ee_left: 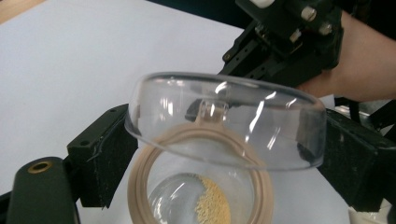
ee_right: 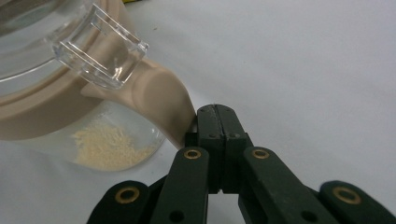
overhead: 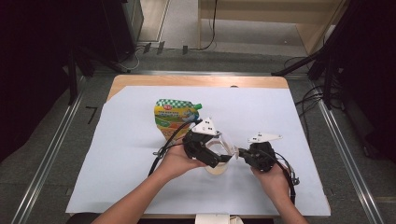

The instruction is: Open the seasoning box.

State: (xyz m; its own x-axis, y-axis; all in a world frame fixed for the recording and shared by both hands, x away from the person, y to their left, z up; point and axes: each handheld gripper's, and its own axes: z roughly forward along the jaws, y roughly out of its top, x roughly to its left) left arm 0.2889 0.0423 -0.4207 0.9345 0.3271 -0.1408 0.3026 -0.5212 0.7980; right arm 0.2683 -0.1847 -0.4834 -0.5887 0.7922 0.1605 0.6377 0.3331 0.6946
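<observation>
The jar [overhead: 218, 163] stood on the counter [overhead: 130, 186] near its near edge, between the left gripper [overhead: 205, 151] and the right gripper [overhead: 250, 156]. The pouch [overhead: 175, 116] lay farther off, just left. Grains [ee_left: 212, 207] sat in the jar.

A light wooden counter [overhead: 196, 80] stands on a grey carpeted floor [overhead: 46, 149], most of its top covered by a large white paper sheet [overhead: 261, 116]. Two silver metal floor rails [overhead: 56, 140] run along either side of it. Black stand legs [overhead: 74, 70] and loose black cables [overhead: 310, 100] sit near the far corners. Behind, pale wooden furniture [overhead: 261, 11] rises, and dark black curtains [overhead: 32, 56] close in left and right.
</observation>
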